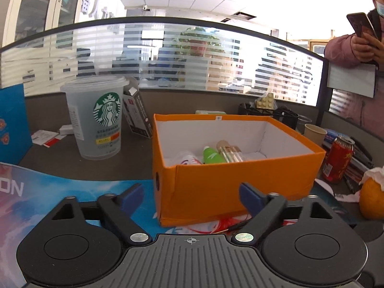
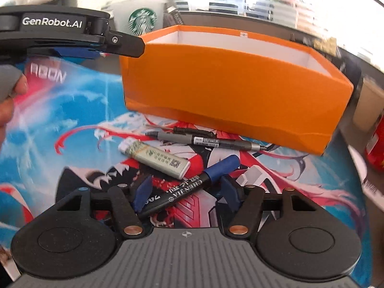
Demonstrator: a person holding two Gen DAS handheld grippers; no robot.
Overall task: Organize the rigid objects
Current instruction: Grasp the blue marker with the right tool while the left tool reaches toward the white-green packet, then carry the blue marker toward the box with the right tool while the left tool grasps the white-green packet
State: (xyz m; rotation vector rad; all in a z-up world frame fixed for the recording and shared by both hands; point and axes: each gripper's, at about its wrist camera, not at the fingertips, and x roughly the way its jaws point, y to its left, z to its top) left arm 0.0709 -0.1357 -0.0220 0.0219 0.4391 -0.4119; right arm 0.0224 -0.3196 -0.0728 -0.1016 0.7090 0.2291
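An orange box (image 1: 216,187) with a white inside stands on the printed desk mat; it also shows in the right wrist view (image 2: 228,84). Inside lie a green bottle (image 1: 212,156), a gold tube (image 1: 230,152) and a white packet (image 1: 188,159). My left gripper (image 1: 192,196) is open and empty, just in front of the box. My right gripper (image 2: 186,193) is open, its fingers either side of a black marker with a blue cap (image 2: 189,188) lying on the mat. A pale lighter (image 2: 158,159) and two pens (image 2: 204,140) lie between marker and box.
A Starbucks cup (image 1: 96,117) and a small carton (image 1: 138,110) stand left of the box. A red can (image 1: 338,159), a paper cup (image 1: 314,133), an orange (image 1: 372,199) and books sit on the right. A person stands at the glass partition. The left gripper's body (image 2: 60,31) shows top left in the right wrist view.
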